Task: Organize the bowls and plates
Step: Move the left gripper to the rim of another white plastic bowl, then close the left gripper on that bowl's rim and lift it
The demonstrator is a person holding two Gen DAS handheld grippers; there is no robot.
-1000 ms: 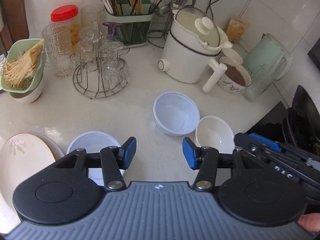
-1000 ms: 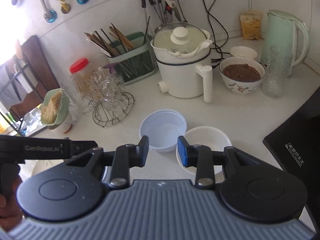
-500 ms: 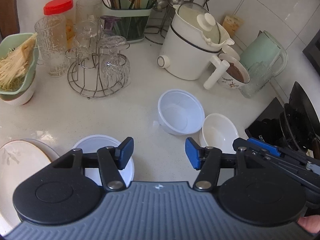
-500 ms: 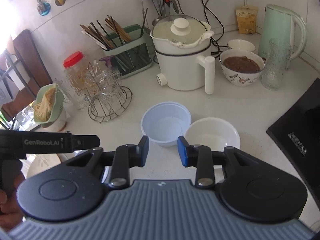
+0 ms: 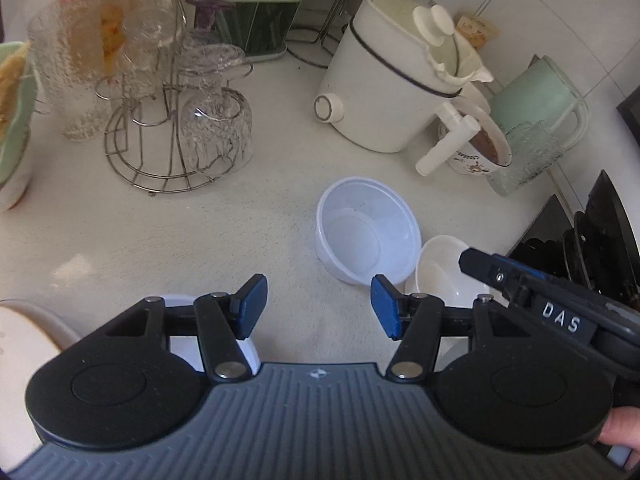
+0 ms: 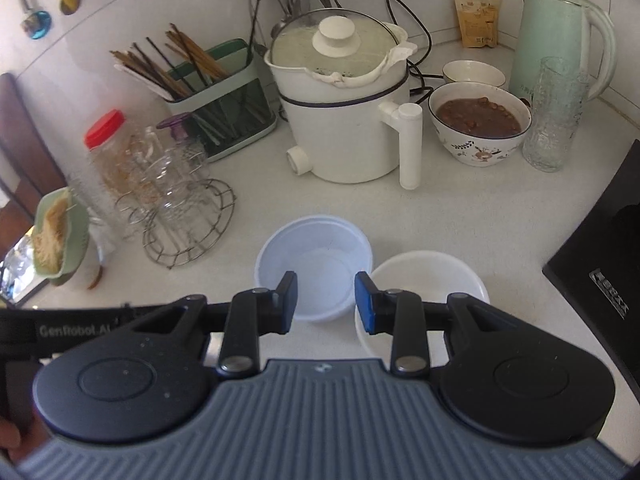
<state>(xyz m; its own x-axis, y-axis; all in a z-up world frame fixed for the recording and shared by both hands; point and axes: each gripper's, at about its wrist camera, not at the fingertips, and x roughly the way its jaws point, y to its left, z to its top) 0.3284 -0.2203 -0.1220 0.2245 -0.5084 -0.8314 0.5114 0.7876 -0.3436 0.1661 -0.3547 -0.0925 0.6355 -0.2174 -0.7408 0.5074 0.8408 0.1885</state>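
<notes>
While both tools hang over the near part of the speckled white worktop [image 5: 168, 232], the left hand-held gripper [image 5: 318, 306] has its blue pads spread wide with nothing but bare surface between them. Narrower but also empty is the right hand-held gripper [image 6: 325, 302], its pads apart above the near rim of the translucent bluish plastic bowl [image 6: 314, 266]. That bowl sits upright, mouth to the ceiling, about mid-worktop; being round, it has no long axis to speak of. Touching its right side is a white ceramic bowl [image 6: 424, 280], also upright, nearer the black hob [image 6: 600, 264] at the right edge. Under the left tool's left finger lies a flat white round plastic lid [image 5: 176, 304], and at the near left corner a cream plate [image 5: 20, 344] shows partly. Behind the bowls, towards the tiled back wall, stands a white electric pot with a lid [image 6: 344, 108].
</notes>
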